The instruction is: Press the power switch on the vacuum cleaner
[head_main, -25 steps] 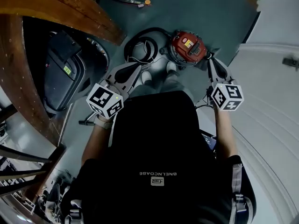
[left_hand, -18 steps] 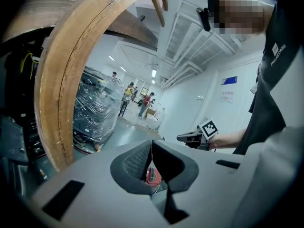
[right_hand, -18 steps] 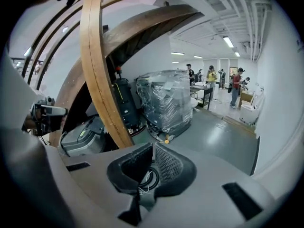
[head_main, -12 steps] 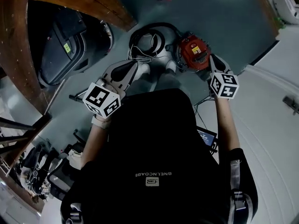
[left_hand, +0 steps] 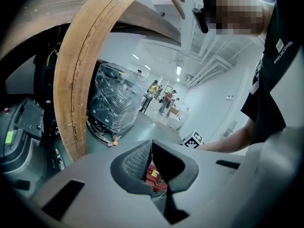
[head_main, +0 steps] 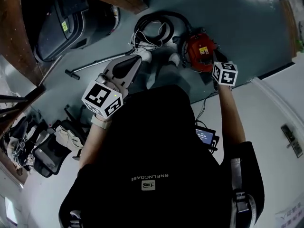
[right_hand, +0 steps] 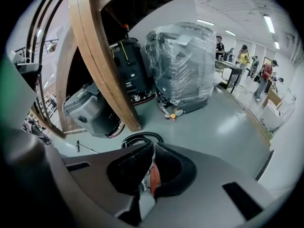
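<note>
A red vacuum cleaner (head_main: 199,51) sits on the grey floor, its black hose (head_main: 156,25) coiled to its left. In the head view my right gripper (head_main: 213,62) hangs just over the vacuum's near right edge, its marker cube hiding most of the jaws. Whether it touches the vacuum I cannot tell. The right gripper view shows its jaws shut and empty, with a sliver of the red vacuum (right_hand: 154,179) behind them. My left gripper (head_main: 138,58) is held left of the vacuum, shut and empty. The vacuum (left_hand: 154,177) shows through its jaw gap.
A curved wooden beam (head_main: 19,46) and a dark floor machine (head_main: 61,23) stand at the left. A metal wand (head_main: 95,65) lies on the floor. Bags (head_main: 52,146) lie at the lower left, a small screen (head_main: 205,137) by my right side. A wrapped pallet (right_hand: 183,65) stands further off.
The right gripper has moved forward, closer over the vacuum's near edge. The left gripper has kept its place beside the hose. The head view has shifted, showing more floor at the left.
</note>
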`<state>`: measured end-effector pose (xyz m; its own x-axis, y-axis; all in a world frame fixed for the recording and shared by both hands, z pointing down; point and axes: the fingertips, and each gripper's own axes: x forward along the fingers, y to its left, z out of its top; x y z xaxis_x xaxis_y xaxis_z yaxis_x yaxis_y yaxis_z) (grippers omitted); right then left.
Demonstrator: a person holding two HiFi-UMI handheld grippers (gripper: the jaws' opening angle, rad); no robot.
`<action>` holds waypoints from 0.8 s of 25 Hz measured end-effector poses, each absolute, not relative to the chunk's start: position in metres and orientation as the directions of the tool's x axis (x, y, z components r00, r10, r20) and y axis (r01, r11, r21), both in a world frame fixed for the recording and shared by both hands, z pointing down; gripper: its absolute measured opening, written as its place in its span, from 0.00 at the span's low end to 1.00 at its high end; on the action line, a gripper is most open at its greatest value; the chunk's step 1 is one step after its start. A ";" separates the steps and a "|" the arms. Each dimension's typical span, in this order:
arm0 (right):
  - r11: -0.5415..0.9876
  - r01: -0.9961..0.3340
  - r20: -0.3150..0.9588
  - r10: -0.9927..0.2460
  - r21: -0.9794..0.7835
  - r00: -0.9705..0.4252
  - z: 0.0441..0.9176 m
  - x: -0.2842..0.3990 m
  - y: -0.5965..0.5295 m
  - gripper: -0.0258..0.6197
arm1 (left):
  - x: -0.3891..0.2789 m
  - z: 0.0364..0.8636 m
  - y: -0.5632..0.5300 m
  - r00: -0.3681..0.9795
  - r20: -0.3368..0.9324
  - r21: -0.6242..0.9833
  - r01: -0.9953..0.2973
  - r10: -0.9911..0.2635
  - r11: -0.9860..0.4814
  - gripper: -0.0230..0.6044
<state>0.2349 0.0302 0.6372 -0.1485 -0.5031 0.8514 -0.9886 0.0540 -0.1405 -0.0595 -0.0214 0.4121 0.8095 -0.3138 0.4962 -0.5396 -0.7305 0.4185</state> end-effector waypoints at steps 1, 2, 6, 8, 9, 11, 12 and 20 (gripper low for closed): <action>0.066 -0.988 0.861 -0.484 -0.142 -0.156 0.652 0.237 0.028 0.09 | -0.057 0.418 -0.021 0.804 0.503 0.420 -0.548 -0.317 -0.724 0.06; 0.075 -0.986 0.871 -0.464 -0.146 -0.164 0.667 0.238 0.027 0.09 | -0.054 0.424 -0.020 0.798 0.511 0.421 -0.556 -0.319 -0.716 0.06; 0.112 -0.983 0.903 -0.390 -0.145 -0.178 0.723 0.245 0.026 0.09 | -0.046 0.446 -0.012 0.776 0.541 0.432 -0.586 -0.323 -0.685 0.06; 0.125 -0.982 0.918 -0.355 -0.141 -0.177 0.754 0.251 0.027 0.09 | -0.046 0.459 -0.009 0.764 0.554 0.438 -0.605 -0.330 -0.665 0.06; 0.126 -0.982 0.925 -0.334 -0.144 -0.179 0.769 0.253 0.029 0.09 | -0.047 0.465 -0.007 0.757 0.562 0.442 -0.615 -0.333 -0.653 0.06; 0.134 -0.981 0.941 -0.288 -0.142 -0.176 0.793 0.257 0.032 0.09 | -0.048 0.478 0.000 0.745 0.577 0.449 -0.632 -0.335 -0.632 0.06; 0.144 -0.981 0.949 -0.268 -0.133 -0.168 0.800 0.258 0.031 0.09 | -0.047 0.483 0.003 0.741 0.582 0.454 -0.638 -0.335 -0.622 0.06; 0.177 -0.976 0.975 -0.159 -0.126 -0.155 0.879 0.267 0.040 0.09 | -0.050 0.523 0.024 0.704 0.627 0.474 -0.685 -0.334 -0.554 0.06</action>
